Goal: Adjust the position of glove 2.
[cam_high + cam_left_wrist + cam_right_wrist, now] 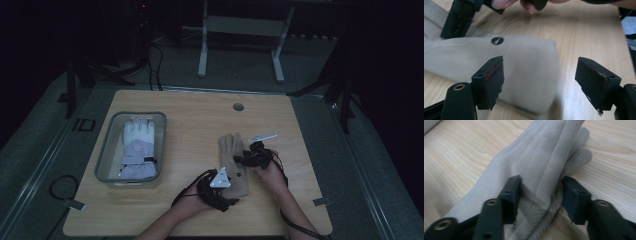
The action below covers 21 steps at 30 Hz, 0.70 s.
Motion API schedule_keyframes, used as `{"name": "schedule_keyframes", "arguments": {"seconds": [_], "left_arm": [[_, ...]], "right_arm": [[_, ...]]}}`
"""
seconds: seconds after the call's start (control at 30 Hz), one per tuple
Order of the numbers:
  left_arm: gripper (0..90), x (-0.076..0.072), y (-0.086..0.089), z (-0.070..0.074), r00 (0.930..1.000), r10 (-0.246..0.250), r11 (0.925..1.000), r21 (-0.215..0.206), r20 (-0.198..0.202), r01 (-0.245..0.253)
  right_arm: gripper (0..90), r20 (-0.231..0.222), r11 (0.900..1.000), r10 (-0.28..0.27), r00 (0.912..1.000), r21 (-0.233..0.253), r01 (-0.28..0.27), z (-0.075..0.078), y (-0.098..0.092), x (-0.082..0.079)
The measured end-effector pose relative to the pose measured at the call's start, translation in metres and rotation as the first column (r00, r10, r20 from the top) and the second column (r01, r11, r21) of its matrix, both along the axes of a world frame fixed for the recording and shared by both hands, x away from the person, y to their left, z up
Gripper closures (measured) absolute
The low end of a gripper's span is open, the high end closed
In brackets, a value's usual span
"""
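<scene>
A beige glove (pixel 231 147) lies on the wooden table (pixel 190 120), fingers pointing away from me. My right gripper (pixel 243 159) comes at its middle from the right. In the right gripper view the gripper (pixel 541 195) is shut on the glove (pixel 549 152), with fabric bunched and wrinkled between the jaws. My left gripper (pixel 228 190) is at the cuff end. In the left gripper view it (pixel 540 82) stands wide open over the cuff (pixel 524 65), one jaw above the fabric and the other over bare wood. A small dark button (pixel 497 40) marks the cuff.
A clear plastic bin (pixel 107 145) sits at the table's left and holds a white and lavender glove (pixel 136 145). A round cable hole (pixel 238 106) is near the far edge. Bare wood lies between bin and beige glove. Beyond the table, metal frame legs (pixel 202 55) stand on the floor.
</scene>
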<state>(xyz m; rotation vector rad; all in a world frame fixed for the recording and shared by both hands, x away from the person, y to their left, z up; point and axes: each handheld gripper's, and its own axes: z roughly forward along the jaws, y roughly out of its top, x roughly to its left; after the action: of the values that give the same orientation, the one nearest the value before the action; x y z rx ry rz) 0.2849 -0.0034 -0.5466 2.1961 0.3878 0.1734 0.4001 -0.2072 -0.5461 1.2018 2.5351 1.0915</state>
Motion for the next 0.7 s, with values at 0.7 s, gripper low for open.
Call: {"name": "schedule_keyframes", "arguments": {"seconds": [0.7], "left_arm": [[28.4, -0.008, -0.014, -0.007, 0.9919, -0.067, 0.9806, 0.19, 0.108, 0.046]], "right_arm": [[75.6, 0.158, 0.986, 0.058, 0.9857, -0.165, -0.031, 0.006, 0.022, -0.019]]}}
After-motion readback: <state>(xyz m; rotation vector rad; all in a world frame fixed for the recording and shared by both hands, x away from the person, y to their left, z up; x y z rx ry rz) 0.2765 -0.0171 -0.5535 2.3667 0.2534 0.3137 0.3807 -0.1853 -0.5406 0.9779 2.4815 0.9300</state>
